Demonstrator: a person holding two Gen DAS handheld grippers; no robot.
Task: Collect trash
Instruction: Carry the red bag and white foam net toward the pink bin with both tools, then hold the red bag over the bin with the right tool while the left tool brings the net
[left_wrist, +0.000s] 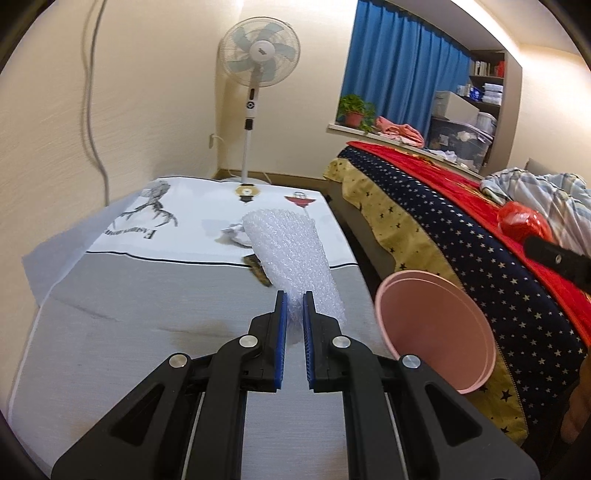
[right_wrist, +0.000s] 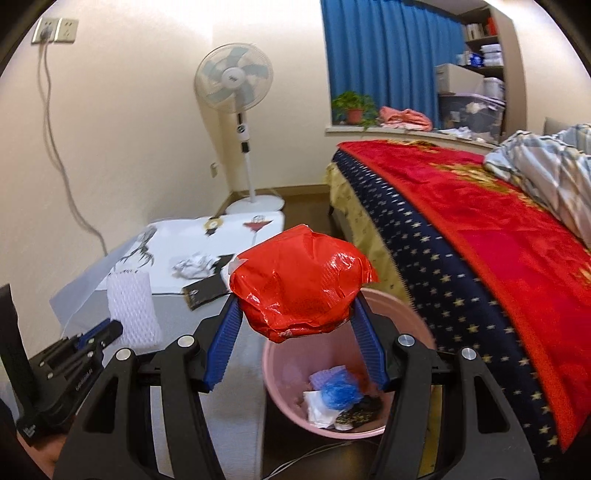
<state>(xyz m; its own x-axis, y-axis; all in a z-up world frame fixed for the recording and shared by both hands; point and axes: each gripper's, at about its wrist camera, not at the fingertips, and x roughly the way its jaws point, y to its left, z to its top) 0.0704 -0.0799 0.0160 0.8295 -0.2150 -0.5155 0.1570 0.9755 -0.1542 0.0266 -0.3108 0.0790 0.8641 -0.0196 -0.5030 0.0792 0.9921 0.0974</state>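
The left wrist view looks low along the table (left_wrist: 110, 332) toward the fan (left_wrist: 258, 55) at top centre, the bin (left_wrist: 436, 332) at its lower right. The right wrist view sits higher, angled down into the bin (right_wrist: 280, 387) at bottom centre. Both share table, fan, curtain and bed.

Foam net (left_wrist: 295, 254) on tabletop (left_wrist: 129, 332), near end between left tool (left_wrist: 294, 306) fingers. Paper ball (right_wrist: 194, 265) and flat wrapper (right_wrist: 207, 288) on tabletop behind net. Bin (right_wrist: 280, 391) on floor between tabletop and bed (right_wrist: 480, 240). Scraps in bin. Right tool (right_wrist: 295, 306) above bin, crumpled bag (right_wrist: 301, 282) between its fingers. Fan (right_wrist: 236, 81) behind tabletop, by wall. Plant (right_wrist: 352, 107) on sill behind bed.
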